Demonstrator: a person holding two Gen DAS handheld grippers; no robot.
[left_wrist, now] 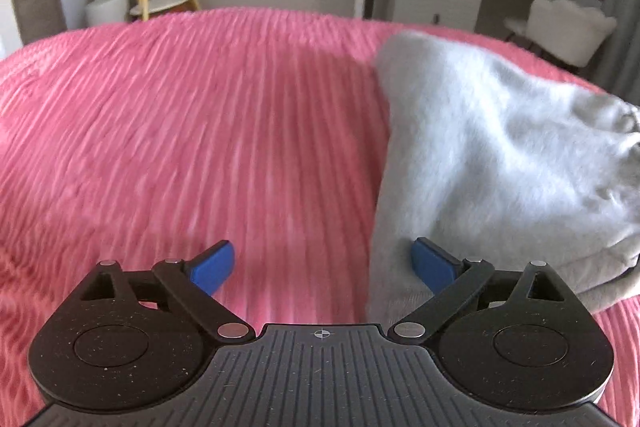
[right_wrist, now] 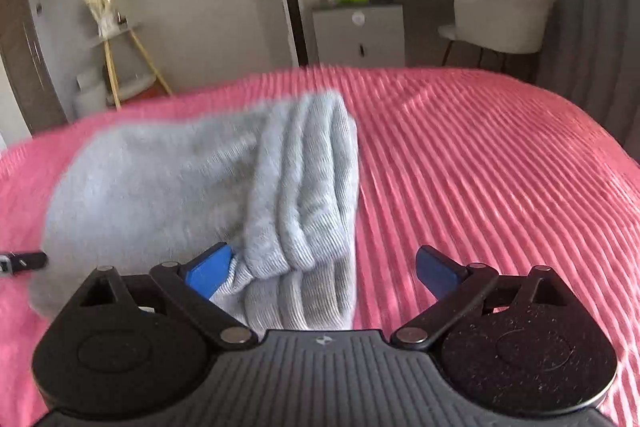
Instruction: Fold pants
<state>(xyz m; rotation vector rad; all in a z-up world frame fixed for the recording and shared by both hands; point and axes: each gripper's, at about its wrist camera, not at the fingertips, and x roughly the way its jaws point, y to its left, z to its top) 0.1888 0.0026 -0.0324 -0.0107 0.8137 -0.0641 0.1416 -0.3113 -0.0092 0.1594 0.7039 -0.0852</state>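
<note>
We see the pants (right_wrist: pixel 192 195) lying folded on the pink bedspread (right_wrist: pixel 480 167), a grey, fleecy bundle with several ribbed layers stacked at its right edge. In the left wrist view the same pants (left_wrist: pixel 480 155) fill the area from about 12 to 4 o'clock of our tool, with what looks like a gathered, drawstring-type edge at 3 o'clock — too blurred to be sure.

We judge the cloth soft, light and limp: it will sag wherever it is not held, and the layers may slide over one another. The knit looks grippy rather than slick, nothing fragile about it. The best hold, to our mind, is at the thick ribbed edge, pinching all layers together so the fold does not open.

Our left gripper (left_wrist: pixel 323 263) hovers low over the bed, tongs spread wide and holding nothing. Its right pad sits over the near edge of the grey cloth, its left pad over bare bedspread. The tool points across the bed toward 12 o'clock.

Our right gripper (right_wrist: pixel 323 267) is also spread wide and grips nothing. The stacked ribbed edge lies between its jaws, toward 10 o'clock, and its left fingertip (right_wrist: pixel 208 271) appears to touch the cloth — we cannot tell if it presses. Both views are blurred.
</note>
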